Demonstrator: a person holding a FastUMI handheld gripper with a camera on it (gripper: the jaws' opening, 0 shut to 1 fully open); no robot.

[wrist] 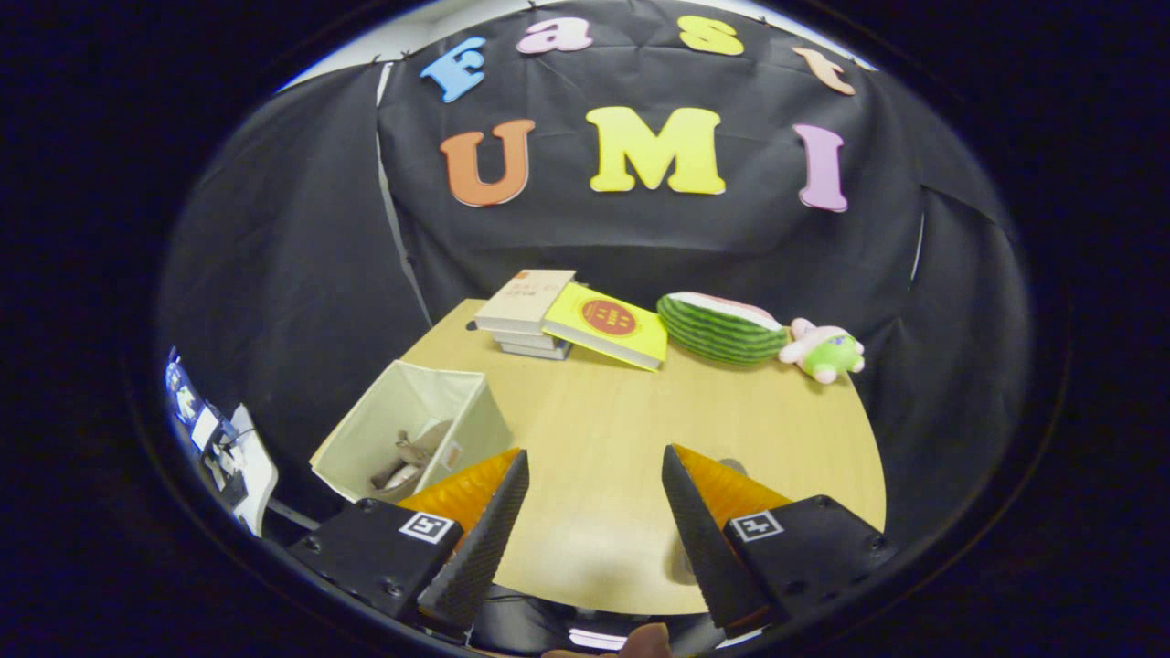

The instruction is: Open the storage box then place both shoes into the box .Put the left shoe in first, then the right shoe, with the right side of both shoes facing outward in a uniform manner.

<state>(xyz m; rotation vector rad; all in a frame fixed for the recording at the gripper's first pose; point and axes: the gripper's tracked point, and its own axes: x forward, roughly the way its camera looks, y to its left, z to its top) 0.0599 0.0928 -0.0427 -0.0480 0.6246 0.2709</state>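
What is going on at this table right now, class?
A person's hand-held gripper hovers over the pale wooden table, its fingers open with nothing between them. Beside the left finger stands the open cream fabric storage box, with what looks like a grey-brown shoe lying inside. Beyond the fingers, at the table's far edge, sit a stack of books, a yellow book, a plush watermelon slice and a small pink-and-green plush toy.

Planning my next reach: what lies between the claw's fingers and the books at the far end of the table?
Bare tabletop, by the gripper view. The claw is open and empty; the storage box sits off to its left, with the books beyond.
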